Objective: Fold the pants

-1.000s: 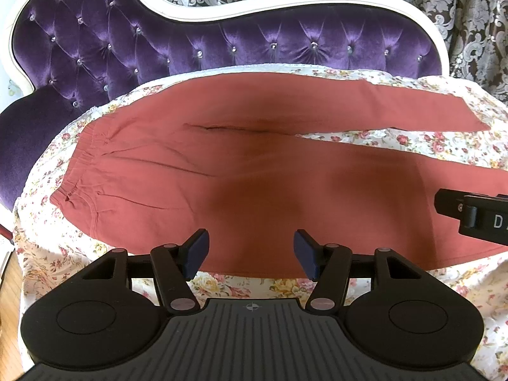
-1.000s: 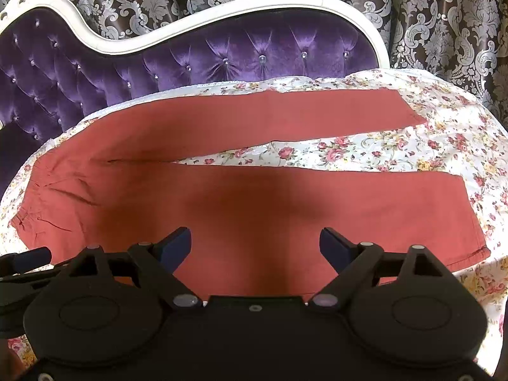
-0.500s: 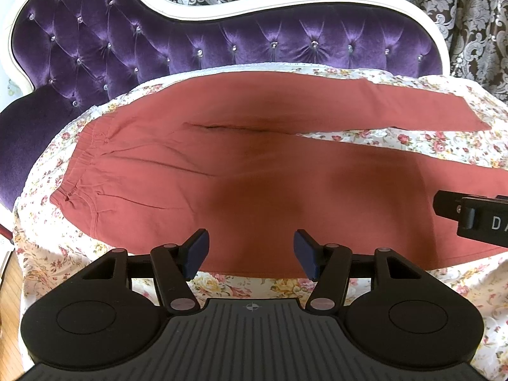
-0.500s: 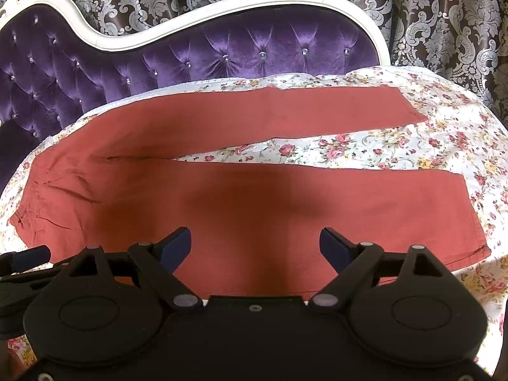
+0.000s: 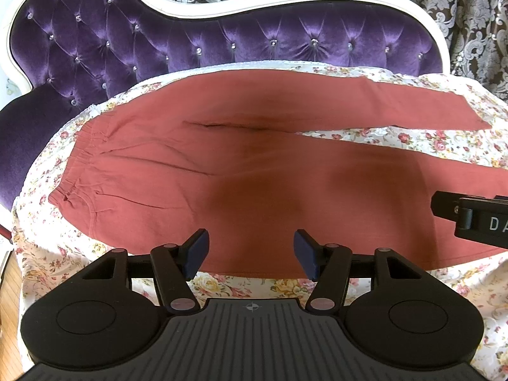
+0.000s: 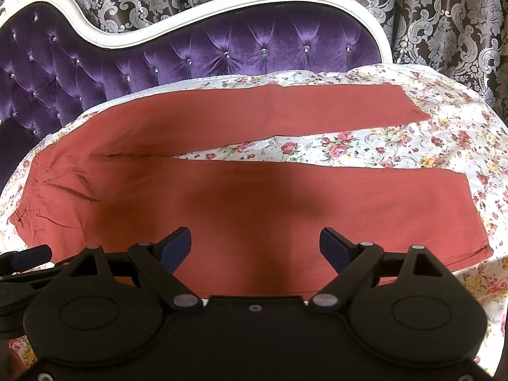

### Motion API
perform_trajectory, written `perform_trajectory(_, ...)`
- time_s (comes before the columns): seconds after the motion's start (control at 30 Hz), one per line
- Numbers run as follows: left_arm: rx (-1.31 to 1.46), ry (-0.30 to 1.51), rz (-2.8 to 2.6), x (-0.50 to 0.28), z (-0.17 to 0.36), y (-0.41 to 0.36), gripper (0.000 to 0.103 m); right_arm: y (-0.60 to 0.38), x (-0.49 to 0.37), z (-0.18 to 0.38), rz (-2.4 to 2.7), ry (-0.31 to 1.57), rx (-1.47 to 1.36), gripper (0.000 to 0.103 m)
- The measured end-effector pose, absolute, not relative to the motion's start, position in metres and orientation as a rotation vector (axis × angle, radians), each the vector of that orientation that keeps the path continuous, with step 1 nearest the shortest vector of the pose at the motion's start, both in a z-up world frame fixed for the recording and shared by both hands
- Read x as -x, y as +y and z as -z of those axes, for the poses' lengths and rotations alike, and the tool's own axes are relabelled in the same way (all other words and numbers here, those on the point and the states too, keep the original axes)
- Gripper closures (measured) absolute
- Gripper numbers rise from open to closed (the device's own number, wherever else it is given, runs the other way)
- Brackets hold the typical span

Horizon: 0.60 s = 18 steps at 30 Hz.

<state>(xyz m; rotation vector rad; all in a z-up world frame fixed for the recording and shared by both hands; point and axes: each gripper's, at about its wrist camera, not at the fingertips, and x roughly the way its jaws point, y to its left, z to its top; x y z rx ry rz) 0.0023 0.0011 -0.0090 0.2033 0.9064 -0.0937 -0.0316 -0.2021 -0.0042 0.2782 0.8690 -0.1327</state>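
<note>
Rust-red pants [image 5: 222, 171] lie flat on a floral sheet, waistband at the left, both legs spread apart toward the right; they also show in the right wrist view [image 6: 254, 197]. My left gripper [image 5: 250, 252] is open and empty, hovering over the near edge of the pants close to the hip. My right gripper [image 6: 255, 247] is open and empty above the near leg. The right gripper's body [image 5: 476, 219] shows at the right edge of the left wrist view. The left gripper's finger [image 6: 28, 254] shows at the left of the right wrist view.
The floral sheet [image 6: 412, 146] covers a purple tufted sofa [image 5: 158, 41] with a white frame. A patterned curtain [image 6: 444, 16] hangs behind. A strip of wooden floor [image 5: 8, 285] shows at the far left.
Almost nothing has changed. Both grippers stay open over the near edge of the pants, with only a slight drift of the views.
</note>
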Motion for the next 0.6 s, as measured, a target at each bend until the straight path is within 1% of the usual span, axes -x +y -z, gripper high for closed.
perform_trajectory(0.6,-0.209,0.934,0.109,-0.0021,0.0143,-0.0064,0.045,-0.2056,0.0364,0.0088,0.142,0.888,-0.283,0.014)
